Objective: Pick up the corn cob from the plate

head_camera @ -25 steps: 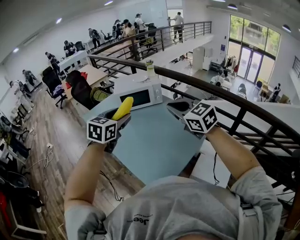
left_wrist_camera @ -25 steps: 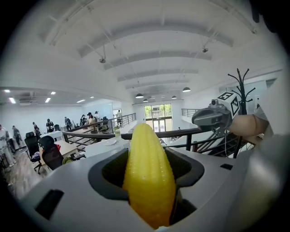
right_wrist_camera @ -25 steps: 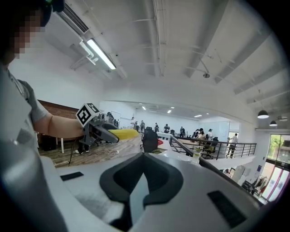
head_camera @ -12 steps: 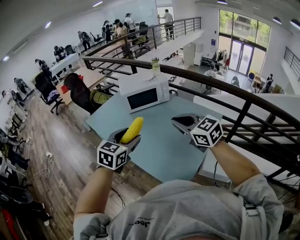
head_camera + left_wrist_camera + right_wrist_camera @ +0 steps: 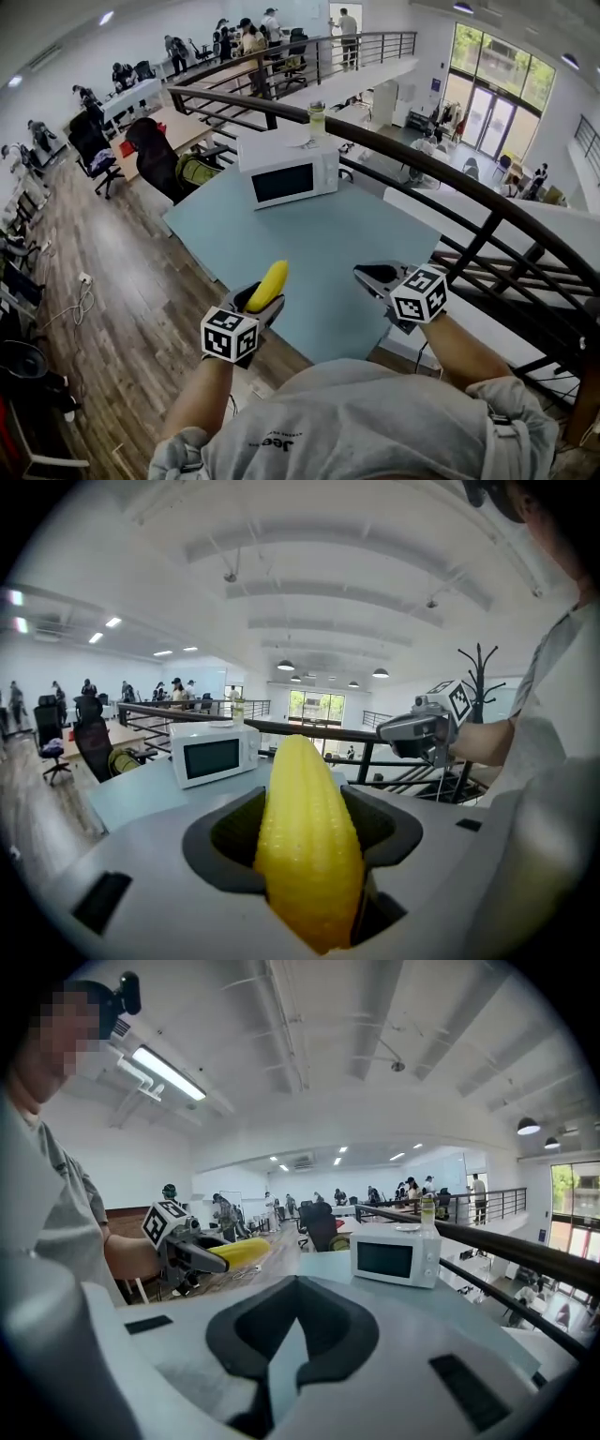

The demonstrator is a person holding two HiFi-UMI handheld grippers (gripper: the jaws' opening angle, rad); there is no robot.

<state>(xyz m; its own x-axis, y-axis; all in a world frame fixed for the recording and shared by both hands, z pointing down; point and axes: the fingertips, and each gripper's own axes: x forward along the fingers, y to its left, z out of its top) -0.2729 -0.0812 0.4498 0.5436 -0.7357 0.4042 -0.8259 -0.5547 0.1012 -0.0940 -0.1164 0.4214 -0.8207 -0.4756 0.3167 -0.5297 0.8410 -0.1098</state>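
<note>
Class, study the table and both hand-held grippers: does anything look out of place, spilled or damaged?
Nothing is spilled or broken. The one oddity: a bottle stands on top of the microwave at the table's far side. The corn cob is clamped in the left hand-held gripper.

The lower end of the corn cob [image 5: 305, 855] is hidden inside the left hand-held gripper [image 5: 307, 808]. The person's shirt [image 5: 356, 422] covers the near corner of the worktop [image 5: 309, 244].

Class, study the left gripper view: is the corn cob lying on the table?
No, the corn cob is clamped between the jaws of the left claw, with the table beyond it.
</note>
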